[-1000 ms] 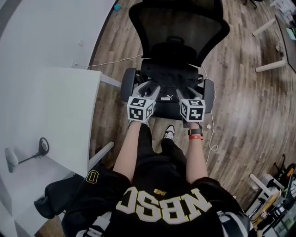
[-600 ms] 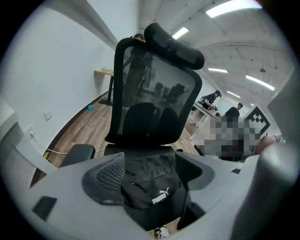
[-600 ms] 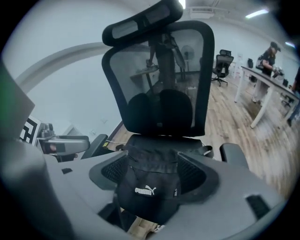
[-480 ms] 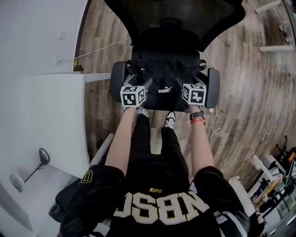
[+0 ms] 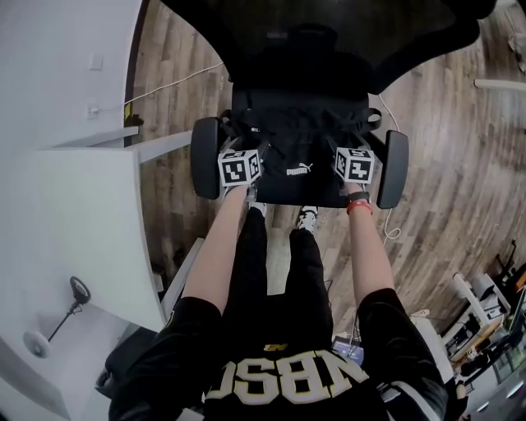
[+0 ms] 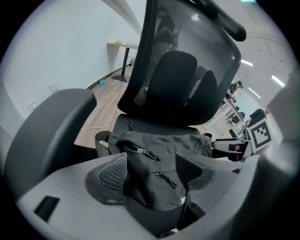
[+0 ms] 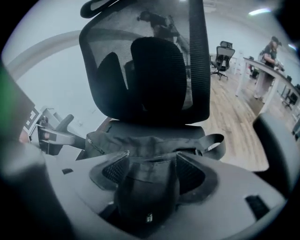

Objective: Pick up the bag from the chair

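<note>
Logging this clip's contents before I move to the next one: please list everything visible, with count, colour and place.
bag: one, black, on the chair seat
chair: one, black, mesh back, in front of the person
table: one, white, left of the chair
cables: two, white, on the wooden floor either side of the chair
wristband: one, red, right wrist
left gripper: one, grey, jaws closed on the bag's left part
right gripper: one, grey, jaws closed on the bag's right part

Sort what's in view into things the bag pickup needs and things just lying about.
Job in hand:
bag
chair under it
left gripper, closed on the bag
right gripper, closed on the bag

Lying about:
desk
cable on the floor
</note>
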Demonstrator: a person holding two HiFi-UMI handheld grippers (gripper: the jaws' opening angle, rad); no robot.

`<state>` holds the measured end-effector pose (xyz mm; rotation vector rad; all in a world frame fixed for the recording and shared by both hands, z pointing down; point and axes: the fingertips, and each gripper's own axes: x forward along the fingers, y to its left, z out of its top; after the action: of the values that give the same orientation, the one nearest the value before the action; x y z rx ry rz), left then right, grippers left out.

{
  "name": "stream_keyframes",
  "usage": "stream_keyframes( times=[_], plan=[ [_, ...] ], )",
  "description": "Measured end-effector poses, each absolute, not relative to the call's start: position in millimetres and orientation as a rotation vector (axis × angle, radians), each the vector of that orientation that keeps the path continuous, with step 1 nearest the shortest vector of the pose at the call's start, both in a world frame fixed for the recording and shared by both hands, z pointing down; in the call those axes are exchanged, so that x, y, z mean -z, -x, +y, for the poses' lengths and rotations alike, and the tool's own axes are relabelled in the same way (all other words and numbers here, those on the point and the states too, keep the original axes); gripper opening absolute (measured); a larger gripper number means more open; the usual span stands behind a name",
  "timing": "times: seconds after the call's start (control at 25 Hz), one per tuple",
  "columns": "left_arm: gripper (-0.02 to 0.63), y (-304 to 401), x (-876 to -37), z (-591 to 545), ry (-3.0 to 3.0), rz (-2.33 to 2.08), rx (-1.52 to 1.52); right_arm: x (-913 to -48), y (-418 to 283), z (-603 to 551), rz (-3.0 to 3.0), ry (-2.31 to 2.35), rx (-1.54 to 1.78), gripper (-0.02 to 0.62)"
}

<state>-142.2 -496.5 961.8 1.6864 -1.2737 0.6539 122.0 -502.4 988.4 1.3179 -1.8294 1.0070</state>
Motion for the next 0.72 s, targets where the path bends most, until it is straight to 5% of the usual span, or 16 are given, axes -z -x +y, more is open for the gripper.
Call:
stream_keyframes(
  times=[0.44, 0.52, 0.72],
  plan=[
    [0.335, 135, -1027, -494, -1.606, -1.211, -0.729, -1042, -134, -501, -1.729, -1.367, -0.968, 0.216],
    [0.185, 140, -1029, -499, -1.586, -1.256, -0.738, -1045, -134, -501, -1.726, -1.369, -0.994, 0.179],
    [0.053, 131, -1023, -502, -1.595, -1.225, -0.71, -1042, -136, -495, -1.704, -1.366, -1.077, 0.085]
  ],
)
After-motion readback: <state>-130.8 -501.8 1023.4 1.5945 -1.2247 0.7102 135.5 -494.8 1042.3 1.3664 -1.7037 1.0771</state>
